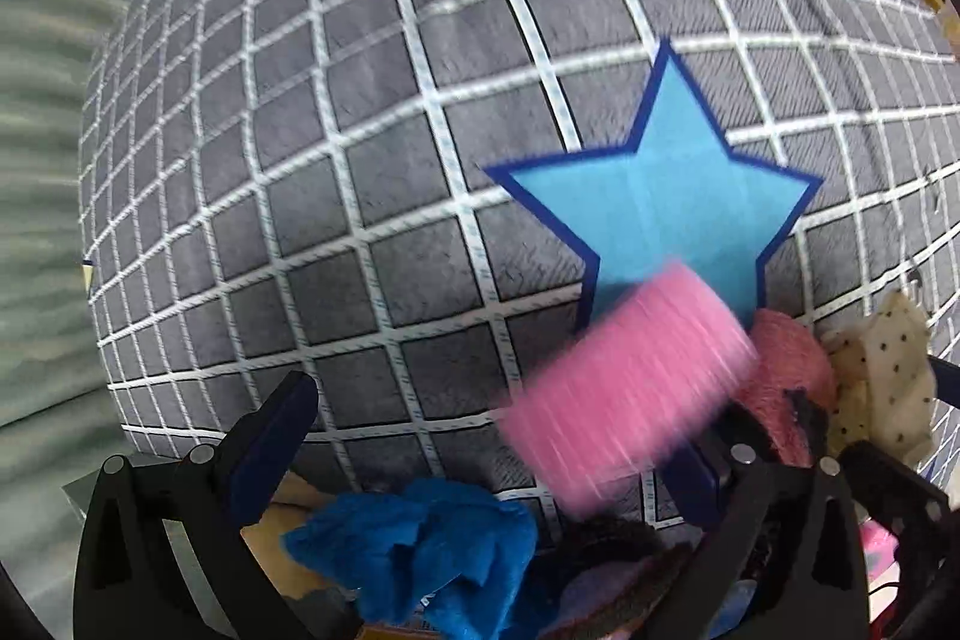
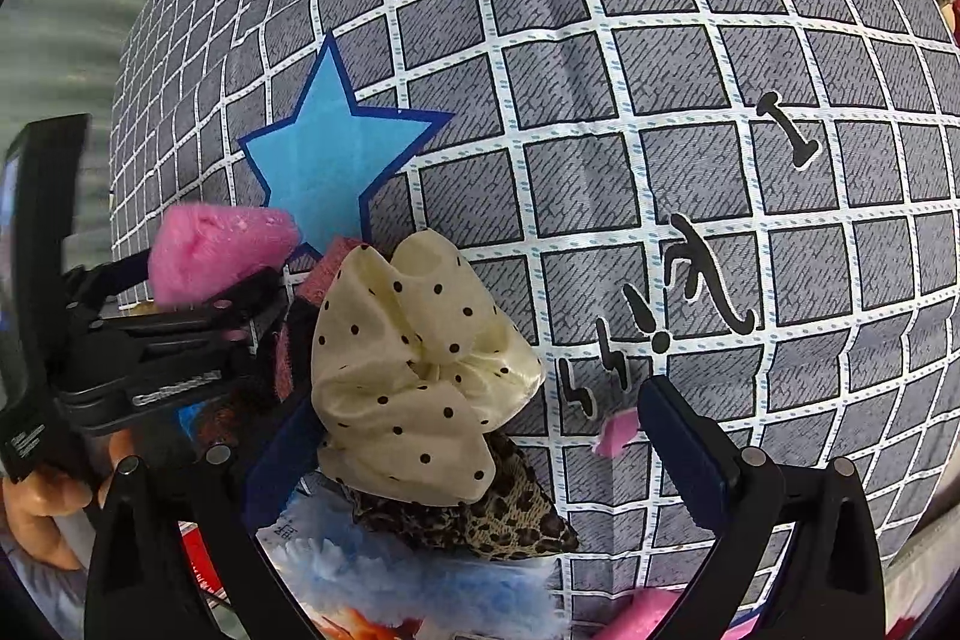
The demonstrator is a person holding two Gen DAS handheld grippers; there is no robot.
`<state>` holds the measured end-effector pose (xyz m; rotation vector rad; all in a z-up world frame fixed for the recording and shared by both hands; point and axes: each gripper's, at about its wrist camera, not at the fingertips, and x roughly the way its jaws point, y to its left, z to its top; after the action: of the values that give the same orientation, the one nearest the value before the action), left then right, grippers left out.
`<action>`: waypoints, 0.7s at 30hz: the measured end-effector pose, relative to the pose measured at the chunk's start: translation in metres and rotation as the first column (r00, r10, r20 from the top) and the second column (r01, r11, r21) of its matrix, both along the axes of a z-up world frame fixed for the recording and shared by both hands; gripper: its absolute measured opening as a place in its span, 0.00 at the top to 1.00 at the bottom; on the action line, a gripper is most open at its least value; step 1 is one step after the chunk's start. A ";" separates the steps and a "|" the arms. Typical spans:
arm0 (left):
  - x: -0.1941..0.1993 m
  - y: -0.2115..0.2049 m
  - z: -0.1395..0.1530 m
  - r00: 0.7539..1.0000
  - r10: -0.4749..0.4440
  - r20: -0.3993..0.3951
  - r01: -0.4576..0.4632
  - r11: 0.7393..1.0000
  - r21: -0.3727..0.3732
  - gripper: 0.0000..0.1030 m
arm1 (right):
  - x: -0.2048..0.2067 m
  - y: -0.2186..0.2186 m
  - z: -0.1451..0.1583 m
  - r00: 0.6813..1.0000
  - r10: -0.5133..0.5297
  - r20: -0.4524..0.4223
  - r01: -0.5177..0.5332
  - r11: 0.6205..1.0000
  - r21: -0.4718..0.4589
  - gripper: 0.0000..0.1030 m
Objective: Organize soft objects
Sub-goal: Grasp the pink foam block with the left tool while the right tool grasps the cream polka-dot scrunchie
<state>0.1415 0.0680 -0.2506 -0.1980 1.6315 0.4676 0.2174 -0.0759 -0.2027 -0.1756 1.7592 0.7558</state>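
Note:
A pink foam piece (image 1: 630, 382) is blurred in the left wrist view, in front of my left gripper (image 1: 498, 436), whose jaws stand wide apart. It also shows in the right wrist view (image 2: 219, 250), just past the left gripper's (image 2: 180, 334) tip. Whether it is held or loose I cannot tell. A cream polka-dot scrunchie (image 2: 414, 364) lies between the fingers of my open right gripper (image 2: 480, 430), on a leopard-print cloth (image 2: 510, 514). A blue fuzzy cloth (image 1: 432, 550) and a dark pink fuzzy piece (image 1: 786, 370) lie close to the left gripper.
A grey bedsheet (image 2: 660, 100) with a white grid, a blue star (image 1: 660, 196) and black writing covers the bed. A small pink scrap (image 2: 618, 430) lies by the right finger. A printed box or bag (image 2: 390, 586) sits below. Green curtain at left.

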 end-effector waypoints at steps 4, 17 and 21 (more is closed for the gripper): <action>-0.004 0.006 0.001 1.000 0.005 0.017 -0.005 1.000 0.005 0.00 | 0.011 -0.005 -0.003 0.999 -0.027 -0.027 0.028 0.999 0.017 0.16; 0.021 0.012 0.029 0.968 -0.235 0.085 0.228 0.970 0.086 0.00 | 0.043 -0.024 0.001 0.997 -0.055 -0.049 0.057 0.998 0.029 0.16; 0.035 0.007 0.020 0.964 -0.250 0.092 0.245 0.967 0.064 0.00 | 0.037 -0.027 -0.002 0.993 -0.076 -0.095 0.080 0.996 0.035 0.16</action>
<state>0.1766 0.0753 -0.2302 0.0229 1.5199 0.3028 0.2540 -0.1033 -0.2049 -0.0452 1.8274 0.7511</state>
